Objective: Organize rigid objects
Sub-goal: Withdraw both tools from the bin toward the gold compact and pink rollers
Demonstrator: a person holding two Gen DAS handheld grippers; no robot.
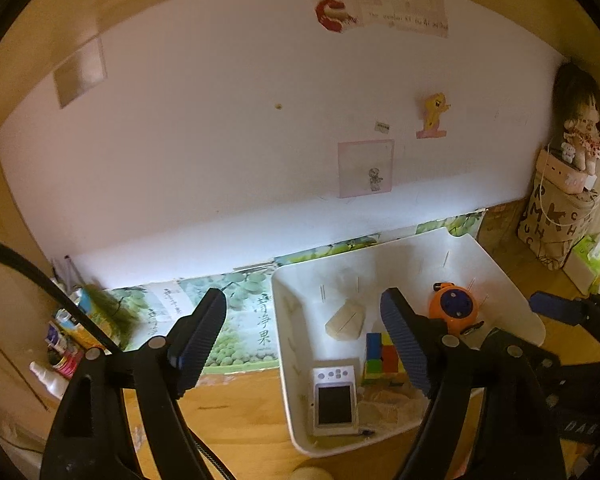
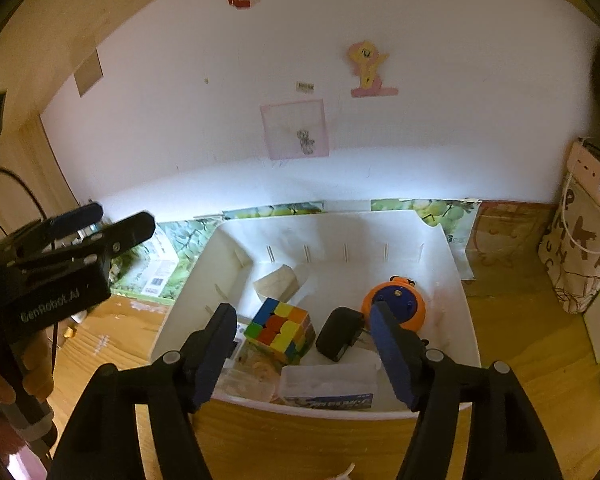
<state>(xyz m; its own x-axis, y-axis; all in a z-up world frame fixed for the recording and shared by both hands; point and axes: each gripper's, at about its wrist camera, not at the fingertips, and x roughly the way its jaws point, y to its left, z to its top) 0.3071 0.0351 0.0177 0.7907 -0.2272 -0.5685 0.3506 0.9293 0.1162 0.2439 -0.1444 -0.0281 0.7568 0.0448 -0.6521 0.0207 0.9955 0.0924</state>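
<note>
Both grippers, the left gripper (image 1: 304,340) and the right gripper (image 2: 304,356), hung open and empty above the white bin (image 2: 452,280), where the hard, light puzzle cube (image 2: 282,330) probably wanted pinching on two flat sides.

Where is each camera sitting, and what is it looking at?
Left wrist view: on the left gripper, open and empty, looking down at the white bin's left part and the wall; the right gripper peeks in at the right edge.
Right wrist view: on the right gripper, open and empty, looking into the bin; the left gripper shows at left.
Both share the bin, puzzle cube and orange toy.
</note>
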